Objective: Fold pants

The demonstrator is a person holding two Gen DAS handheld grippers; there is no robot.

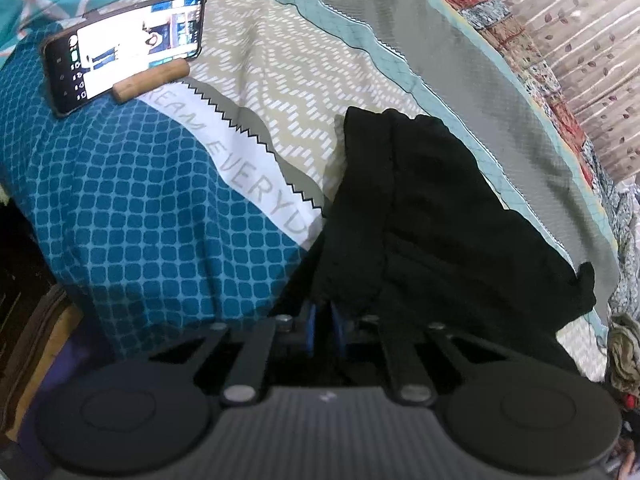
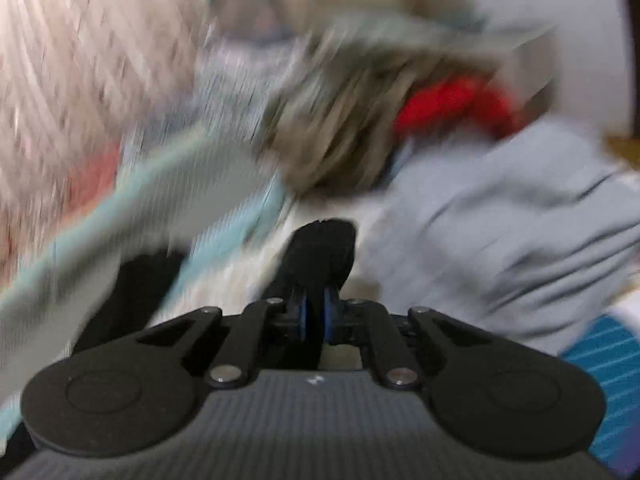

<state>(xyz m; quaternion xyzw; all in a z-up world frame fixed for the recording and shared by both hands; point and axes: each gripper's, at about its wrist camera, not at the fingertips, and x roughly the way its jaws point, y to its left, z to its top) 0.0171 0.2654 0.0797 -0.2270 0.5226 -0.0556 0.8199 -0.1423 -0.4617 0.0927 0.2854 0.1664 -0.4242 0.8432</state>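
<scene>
Black pants (image 1: 432, 216) lie bunched on the patterned bedspread (image 1: 280, 80) in the left wrist view, stretching from the middle toward the right. My left gripper (image 1: 324, 320) is shut on a near edge of the pants, its blue pads almost hidden by the cloth. In the right wrist view, which is blurred, my right gripper (image 2: 316, 308) is shut on a black end of the pants (image 2: 324, 248) that sticks up between the blue pads.
A lit phone (image 1: 124, 48) leans on a wooden stand (image 1: 152, 80) at the bed's far left. A heap of clothes, olive (image 2: 344, 120), red (image 2: 452, 104) and grey (image 2: 500, 220), lies beyond my right gripper. A leaf-patterned curtain (image 1: 580, 40) hangs behind the bed.
</scene>
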